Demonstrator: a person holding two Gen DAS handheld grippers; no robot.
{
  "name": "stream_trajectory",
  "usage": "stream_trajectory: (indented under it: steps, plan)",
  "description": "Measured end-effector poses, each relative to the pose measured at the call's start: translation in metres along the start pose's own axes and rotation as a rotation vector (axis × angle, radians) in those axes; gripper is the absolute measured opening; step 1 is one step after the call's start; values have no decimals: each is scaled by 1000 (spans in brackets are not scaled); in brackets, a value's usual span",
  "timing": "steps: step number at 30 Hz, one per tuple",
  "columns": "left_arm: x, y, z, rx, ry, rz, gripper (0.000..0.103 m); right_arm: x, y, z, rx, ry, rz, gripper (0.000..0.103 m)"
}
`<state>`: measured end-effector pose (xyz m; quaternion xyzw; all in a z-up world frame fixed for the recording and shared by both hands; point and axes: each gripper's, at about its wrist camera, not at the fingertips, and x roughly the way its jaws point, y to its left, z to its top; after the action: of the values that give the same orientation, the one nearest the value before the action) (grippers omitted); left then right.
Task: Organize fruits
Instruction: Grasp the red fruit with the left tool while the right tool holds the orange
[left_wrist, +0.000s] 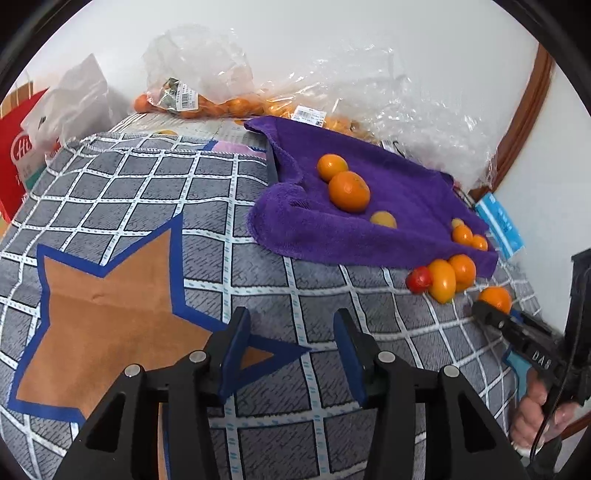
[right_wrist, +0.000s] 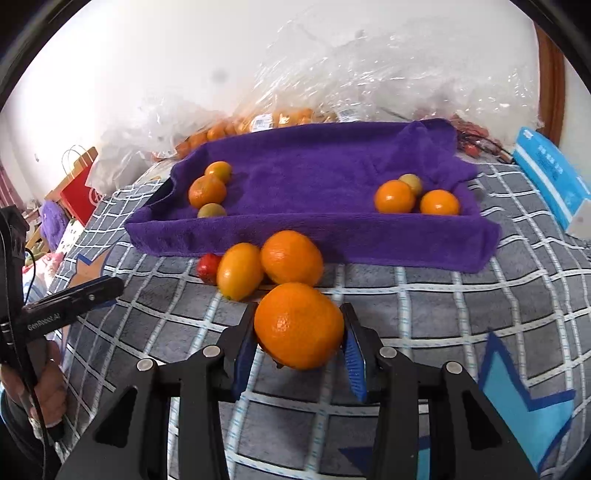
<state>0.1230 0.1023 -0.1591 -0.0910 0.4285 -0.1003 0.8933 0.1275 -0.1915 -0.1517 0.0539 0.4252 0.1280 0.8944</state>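
Fruit lies scattered over a purple towel across the middle of the right wrist view: three pieces at its left end, three at its right. Below its front edge, centre frame, a small red fruit, an oval orange fruit and a round orange sit touching on the grey checked cloth, directly between the towel and the right gripper. That gripper's blue pads press both sides of a large orange (held at lower centre). The left gripper, at the bottom of its own view, stands partly open with nothing between its fingers. Crinkled clear plastic bags of more oranges fill the top, behind the towel.
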Motion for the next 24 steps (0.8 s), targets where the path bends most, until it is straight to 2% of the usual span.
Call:
stream_trajectory:
  steps: [2, 6, 7, 10, 11, 14, 24]
  plan:
    - [0, -8, 2, 20, 34, -12, 43, -4, -7, -2, -9, -10, -32, 42]
    - [-1, -30, 14, -13, 53, -140, 43, -10, -27, -4, 0, -20, -68, 42]
    - [1, -37, 16, -1, 55, -148, 43, -11, -32, -4, 2, -26, -74, 42]
    - [9, -63, 22, 49, 38, -141, 39, -18, -43, -4, 6, -51, -118, 42]
    - [11, -67, 23, 56, 37, -141, 35, -20, -46, -5, 14, -58, -119, 42]
    - [25, -80, 28, 55, 61, -166, 31, -24, -58, -7, 56, -72, -87, 42]
    - [48, -87, 34, 11, 92, -192, 30, -21, -51, -7, 27, -56, -101, 42]
